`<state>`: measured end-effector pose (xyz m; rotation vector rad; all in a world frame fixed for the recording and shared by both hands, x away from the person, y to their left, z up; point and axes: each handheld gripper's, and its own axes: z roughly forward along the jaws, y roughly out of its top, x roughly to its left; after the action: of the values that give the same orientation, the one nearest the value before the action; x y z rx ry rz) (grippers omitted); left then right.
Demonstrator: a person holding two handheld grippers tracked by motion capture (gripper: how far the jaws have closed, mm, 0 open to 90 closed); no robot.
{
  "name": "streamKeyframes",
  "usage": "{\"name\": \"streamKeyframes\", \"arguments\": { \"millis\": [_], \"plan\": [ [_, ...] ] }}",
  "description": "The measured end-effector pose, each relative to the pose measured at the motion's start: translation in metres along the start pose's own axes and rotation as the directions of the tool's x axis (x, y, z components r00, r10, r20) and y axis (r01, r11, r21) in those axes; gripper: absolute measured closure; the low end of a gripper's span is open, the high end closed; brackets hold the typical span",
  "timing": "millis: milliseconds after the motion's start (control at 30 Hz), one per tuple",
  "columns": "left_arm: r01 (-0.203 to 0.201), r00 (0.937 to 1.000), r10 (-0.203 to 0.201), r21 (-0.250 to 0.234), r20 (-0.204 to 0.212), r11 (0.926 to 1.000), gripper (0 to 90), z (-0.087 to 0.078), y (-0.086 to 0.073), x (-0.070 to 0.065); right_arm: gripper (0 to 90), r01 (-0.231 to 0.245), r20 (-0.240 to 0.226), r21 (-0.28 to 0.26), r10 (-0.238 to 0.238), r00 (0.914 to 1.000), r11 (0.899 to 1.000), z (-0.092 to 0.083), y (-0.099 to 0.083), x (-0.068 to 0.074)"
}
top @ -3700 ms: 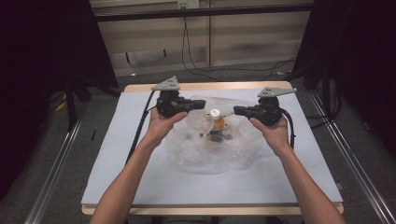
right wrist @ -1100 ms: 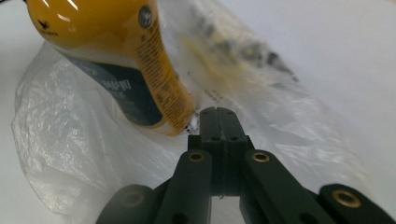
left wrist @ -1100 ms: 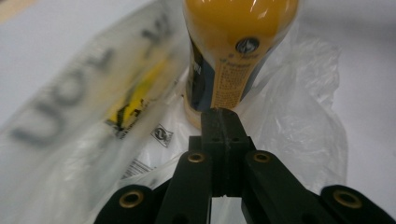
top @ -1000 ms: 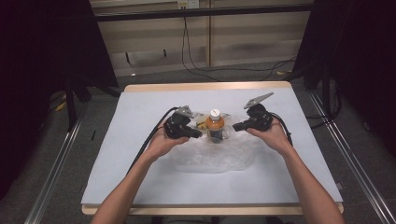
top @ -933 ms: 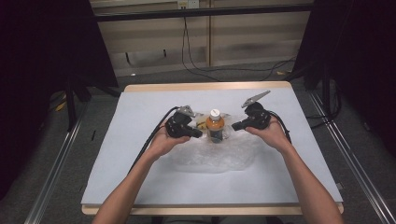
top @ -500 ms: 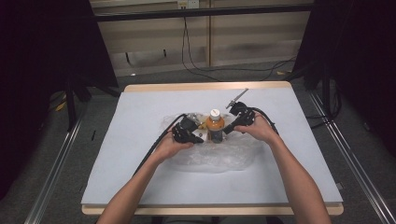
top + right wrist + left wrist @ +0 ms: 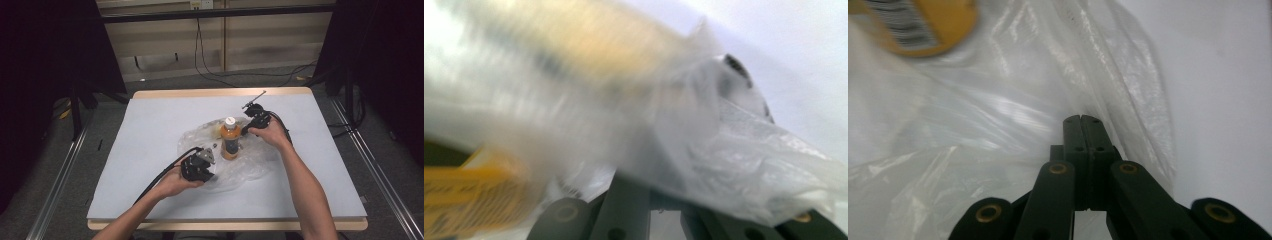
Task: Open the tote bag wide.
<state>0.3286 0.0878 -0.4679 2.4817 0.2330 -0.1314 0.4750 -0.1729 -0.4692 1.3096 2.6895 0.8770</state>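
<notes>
1. Low in the high view, two bare forearms reach up from the bottom edge over a table [image 7: 150, 125] covered in pale grey-white, with a wooden rim showing along its near and far edges.
2. Left of centre, the left tongs [image 7: 212, 161] sit at the near edge of a crumpled clear plastic bag [image 7: 250, 167]. The left gripper view adds that the two black jaws are pressed flat together; whether a fold of film [image 7: 1013, 115] is pinched between them cannot be told.
3. At mid-frame an orange bottle [image 7: 230, 142] with a white cap stands upright on the bag.
4. Just right of the bottle, the right tongs [image 7: 246, 131] lie against the bag's far side. The right gripper view is blurred; film [image 7: 744, 150] drapes over the jaws and a yellow label [image 7: 469, 200] shows at lower left, so their state cannot be told.
5. Beyond the table, at the top of the frame: grey floor, a pale panelled wall with trailing cables [image 7: 207, 60], black curtains at both sides.
</notes>
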Motion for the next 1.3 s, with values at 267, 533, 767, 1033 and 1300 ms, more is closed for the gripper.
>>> {"name": "streamKeyframes", "arguments": {
  "millis": [267, 533, 767, 1033, 1300],
  "plan": [
    [-0.042, 0.9985, 0.042, 0.005, 0.037, 0.9991, 90.0, -0.004, -0.011, -0.024, 90.0, -0.050, 0.125, -0.018, 0.051, 0.9908, 0.999, 0.001, 0.009, -0.013],
    [-0.048, 0.9966, 0.048, 0.004, 0.068, 0.9988, 90.0, -0.011, -0.008, -0.025, 90.0, -0.059, 0.134, -0.024, 0.061, 0.9890, 0.998, -0.001, 0.008, -0.016],
    [-0.049, 0.9982, 0.051, -0.040, 0.033, 0.9980, 90.0, -0.037, 0.013, -0.014, 90.0, 0.050, 0.009, -0.096, -0.049, 0.9987, 0.994, -0.022, 0.005, 0.013],
    [-0.036, 0.9987, 0.031, -0.137, -0.042, 0.9899, 90.0, -0.061, 0.030, -0.003, 90.0, 0.169, -0.025, -0.146, -0.175, 0.9843, 0.975, -0.053, -0.006, 0.042],
    [0.048, 0.9861, -0.061, -0.089, -0.155, 0.9949, 90.0, -0.060, 0.043, 0.055, 90.0, 0.196, -0.037, -0.087, -0.200, 0.9791, 0.977, -0.045, -0.027, 0.049]
  ]
}}
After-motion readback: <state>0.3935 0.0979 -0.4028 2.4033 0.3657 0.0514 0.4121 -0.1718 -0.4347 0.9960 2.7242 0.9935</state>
